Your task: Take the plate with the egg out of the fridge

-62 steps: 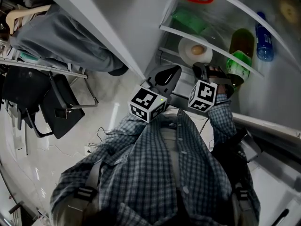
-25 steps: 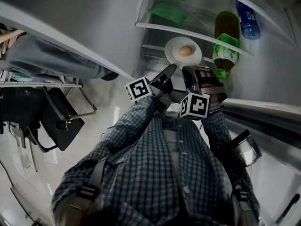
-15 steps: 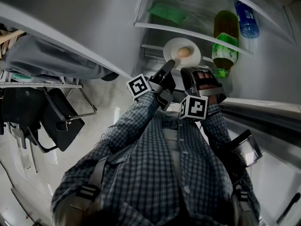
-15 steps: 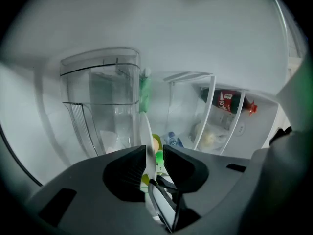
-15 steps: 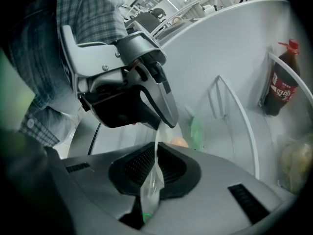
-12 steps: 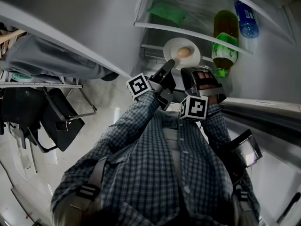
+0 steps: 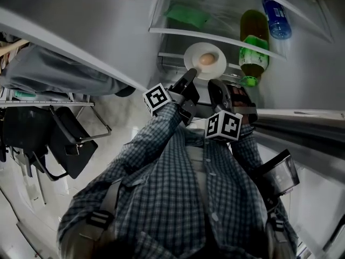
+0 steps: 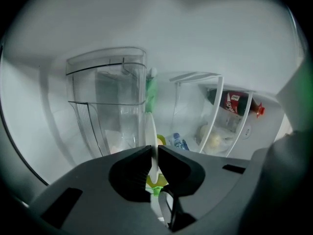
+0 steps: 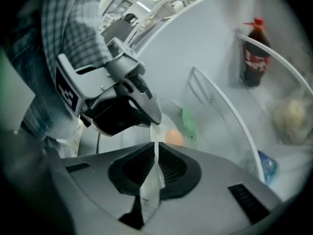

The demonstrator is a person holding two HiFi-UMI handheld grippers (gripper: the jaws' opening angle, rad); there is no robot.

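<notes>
Stage: grasp made, extraction not yet done. The plate (image 7: 218, 65) with the egg (image 7: 205, 59) is at the fridge (image 7: 226, 7) opening, under a shelf edge, and by my reading not yet clear of it.

Left tool (image 8: 153, 153) has just been closing, and its jaws pinch the plate rim edge-on. Right tool (image 9: 155, 153) is clamped on the same rim, just beside it.

Both forearms reach forward, tools side by side.

Remaining: draw the plate out level.
</notes>
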